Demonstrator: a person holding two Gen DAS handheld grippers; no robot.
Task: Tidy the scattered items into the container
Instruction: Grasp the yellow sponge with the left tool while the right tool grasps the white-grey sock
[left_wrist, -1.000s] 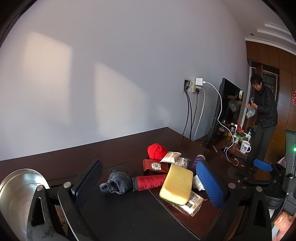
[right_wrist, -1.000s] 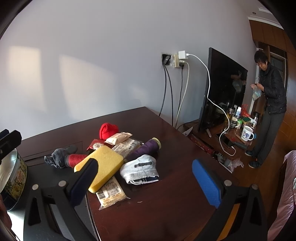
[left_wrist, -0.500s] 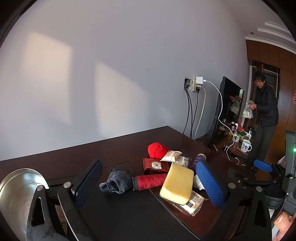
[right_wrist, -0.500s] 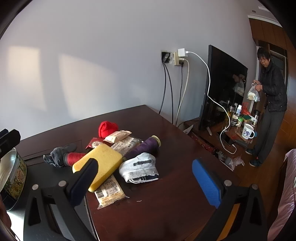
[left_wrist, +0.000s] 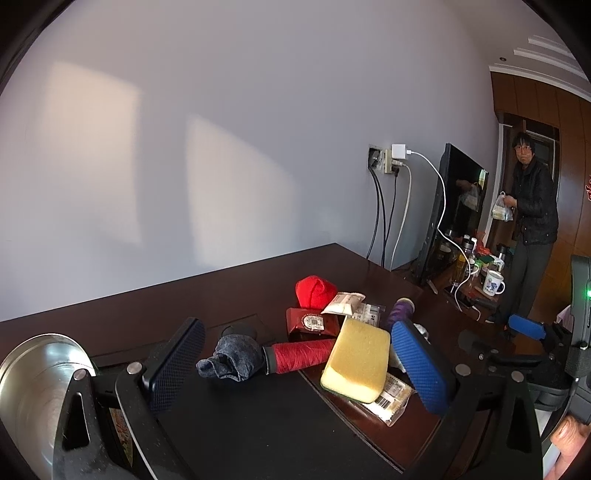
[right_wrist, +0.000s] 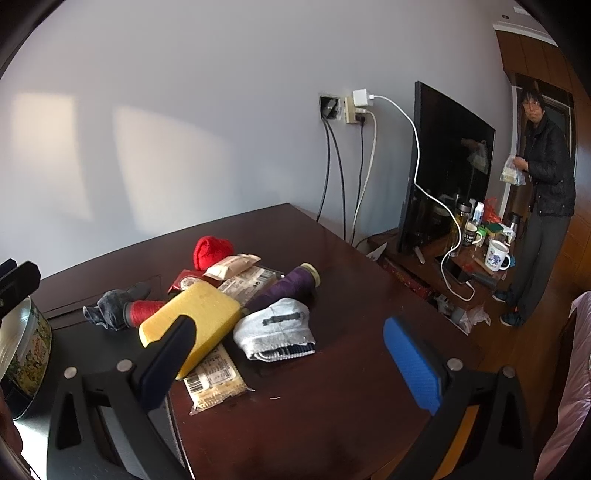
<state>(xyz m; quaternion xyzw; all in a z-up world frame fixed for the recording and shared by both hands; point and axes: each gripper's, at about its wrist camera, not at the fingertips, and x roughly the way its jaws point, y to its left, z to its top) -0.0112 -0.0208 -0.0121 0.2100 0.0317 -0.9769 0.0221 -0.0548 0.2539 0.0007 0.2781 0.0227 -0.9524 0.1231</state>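
Hovering with jaws wide and empty, both grippers faced the clutter mid-table; the right gripper (right_wrist: 291, 354) best approached the grey folded sock (right_wrist: 274, 328) squarely, round metal tin (right_wrist: 26, 347) waiting far left.

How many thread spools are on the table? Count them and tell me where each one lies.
2. The red spool lies beside the dark sock, left of the sponge. The purple spool lies behind the grey sock. Others may be hidden under the pile.
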